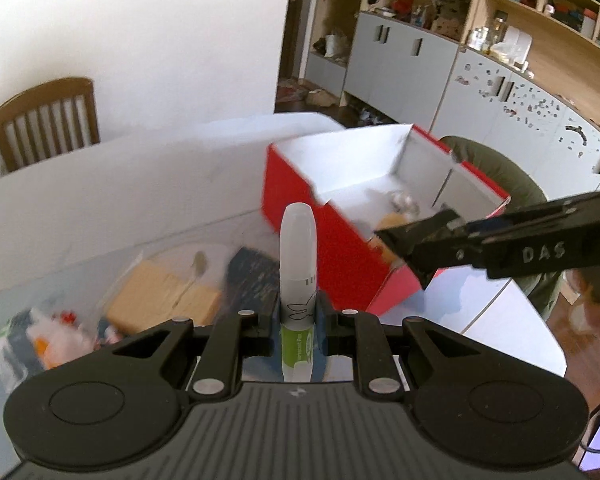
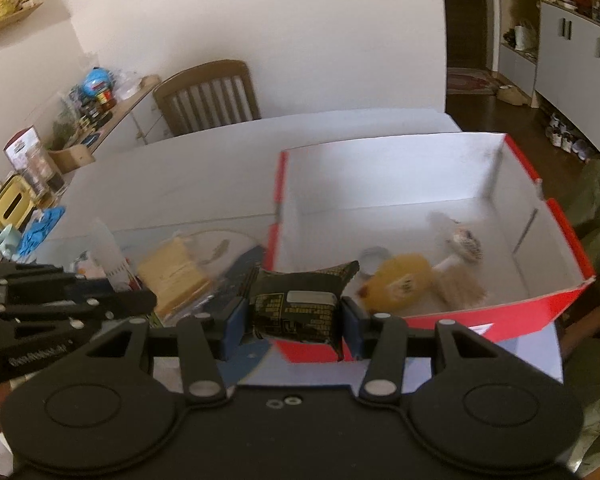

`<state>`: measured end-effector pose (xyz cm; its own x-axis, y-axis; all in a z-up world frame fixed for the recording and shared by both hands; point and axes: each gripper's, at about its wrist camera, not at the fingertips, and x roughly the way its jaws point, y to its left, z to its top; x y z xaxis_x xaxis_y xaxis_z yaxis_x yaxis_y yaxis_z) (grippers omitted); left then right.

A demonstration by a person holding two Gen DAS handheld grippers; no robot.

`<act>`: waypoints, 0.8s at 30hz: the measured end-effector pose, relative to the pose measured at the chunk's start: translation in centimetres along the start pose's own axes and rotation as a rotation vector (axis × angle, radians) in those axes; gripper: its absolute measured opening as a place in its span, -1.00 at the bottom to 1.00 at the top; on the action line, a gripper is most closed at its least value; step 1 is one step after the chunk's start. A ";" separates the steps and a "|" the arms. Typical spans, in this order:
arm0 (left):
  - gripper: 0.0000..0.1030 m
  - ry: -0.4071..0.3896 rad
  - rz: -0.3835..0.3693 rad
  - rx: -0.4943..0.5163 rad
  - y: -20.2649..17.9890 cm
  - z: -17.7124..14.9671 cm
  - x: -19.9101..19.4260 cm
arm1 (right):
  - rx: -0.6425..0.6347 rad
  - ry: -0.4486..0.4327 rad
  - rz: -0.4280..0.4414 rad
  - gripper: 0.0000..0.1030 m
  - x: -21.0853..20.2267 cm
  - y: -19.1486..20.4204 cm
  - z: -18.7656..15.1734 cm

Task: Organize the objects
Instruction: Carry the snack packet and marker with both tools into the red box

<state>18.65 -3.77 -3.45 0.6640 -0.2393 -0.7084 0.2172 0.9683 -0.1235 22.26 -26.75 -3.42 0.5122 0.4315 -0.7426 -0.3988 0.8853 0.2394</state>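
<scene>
My left gripper (image 1: pixel 297 322) is shut on a white tube with a green label (image 1: pixel 297 280), held upright above the table. A red box with a white inside (image 1: pixel 336 252) stands to its right. My right gripper (image 2: pixel 294 316) is shut on a black snack packet (image 2: pixel 296 304) at the box's near left corner (image 2: pixel 300 350). Inside the box lie a yellow packet (image 2: pixel 396 286) and a small white and beige item (image 2: pixel 462 256). The right gripper shows in the left wrist view (image 1: pixel 410 248) over the box's near edge. The left gripper shows in the right wrist view (image 2: pixel 140 300) at the left.
On the table left of the box lie a tan block in clear wrap (image 2: pixel 172 276), a dark blue item (image 2: pixel 240 276) and a bag of colourful things (image 1: pixel 40 340). A wooden chair (image 2: pixel 208 96) stands behind the white table (image 2: pixel 180 184). A cluttered sideboard (image 2: pixel 80 120) is at the left.
</scene>
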 end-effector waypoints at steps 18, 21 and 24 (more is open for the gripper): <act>-0.68 -0.027 -0.030 0.148 -7.5 9.3 5.9 | 0.058 -0.015 -0.104 -0.04 1.0 -10.3 1.5; -0.68 -0.017 -0.028 0.177 -8.5 10.4 7.2 | 0.059 0.005 -0.109 -0.04 1.9 -11.2 1.6; -0.68 0.013 -0.014 0.209 -9.2 11.3 9.4 | 0.040 0.025 -0.110 -0.04 2.9 -11.6 1.5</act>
<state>30.93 -15.76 -1.10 0.6513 -0.2500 -0.7165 0.3709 0.9286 0.0131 29.55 -35.54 -7.41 0.5321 0.3270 -0.7810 -0.3104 0.9335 0.1794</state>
